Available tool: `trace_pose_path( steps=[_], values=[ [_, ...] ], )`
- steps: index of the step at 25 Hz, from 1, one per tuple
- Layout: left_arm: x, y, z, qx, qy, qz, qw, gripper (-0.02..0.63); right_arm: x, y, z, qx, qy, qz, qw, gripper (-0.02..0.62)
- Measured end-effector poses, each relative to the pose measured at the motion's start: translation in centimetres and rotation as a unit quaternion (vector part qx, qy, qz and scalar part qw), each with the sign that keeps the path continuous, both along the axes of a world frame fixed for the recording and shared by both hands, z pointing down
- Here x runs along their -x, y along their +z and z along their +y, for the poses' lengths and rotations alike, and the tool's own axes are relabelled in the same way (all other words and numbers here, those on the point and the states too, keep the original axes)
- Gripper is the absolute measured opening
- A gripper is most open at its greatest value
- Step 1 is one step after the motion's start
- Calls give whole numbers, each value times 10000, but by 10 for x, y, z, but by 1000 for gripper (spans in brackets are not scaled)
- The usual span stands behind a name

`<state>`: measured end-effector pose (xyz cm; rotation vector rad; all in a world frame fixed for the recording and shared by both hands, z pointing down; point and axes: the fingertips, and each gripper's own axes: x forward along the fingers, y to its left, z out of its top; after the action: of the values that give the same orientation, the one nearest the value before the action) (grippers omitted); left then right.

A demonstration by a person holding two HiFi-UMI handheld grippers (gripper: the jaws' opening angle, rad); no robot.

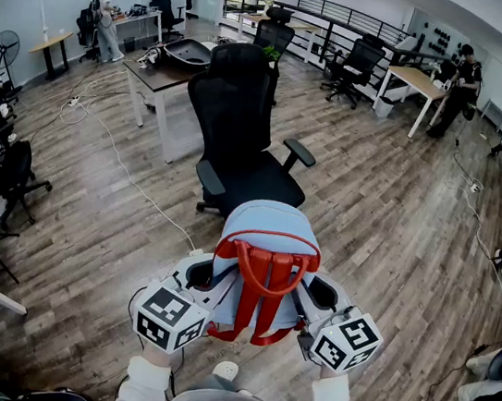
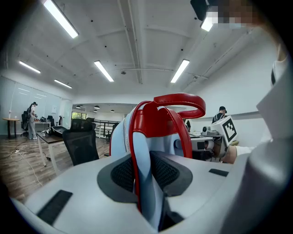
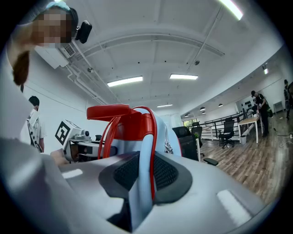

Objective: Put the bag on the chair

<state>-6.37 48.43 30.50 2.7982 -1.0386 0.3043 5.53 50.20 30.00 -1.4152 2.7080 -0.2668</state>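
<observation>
Left tool (image 2: 143,170) and right tool (image 3: 139,172) each clamp a blue, red-edged fold of the soft, probably light bag (image 1: 269,237), held at lower centre of the frame just short of the black chair (image 1: 235,118), where its limp fabric may slump.

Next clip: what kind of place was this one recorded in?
Most likely an open-plan office or lab workspace. It has black swivel chairs, white-topped desks spread over a wood-plank floor, and people standing at workstations along the walls.
</observation>
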Motion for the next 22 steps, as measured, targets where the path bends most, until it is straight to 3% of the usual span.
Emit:
trace_pose_path(
  steps=[22],
  values=[
    [15,12,-61,3,137,44,9999,84,16,11,-61,-4,151,25,9999,81]
  ],
)
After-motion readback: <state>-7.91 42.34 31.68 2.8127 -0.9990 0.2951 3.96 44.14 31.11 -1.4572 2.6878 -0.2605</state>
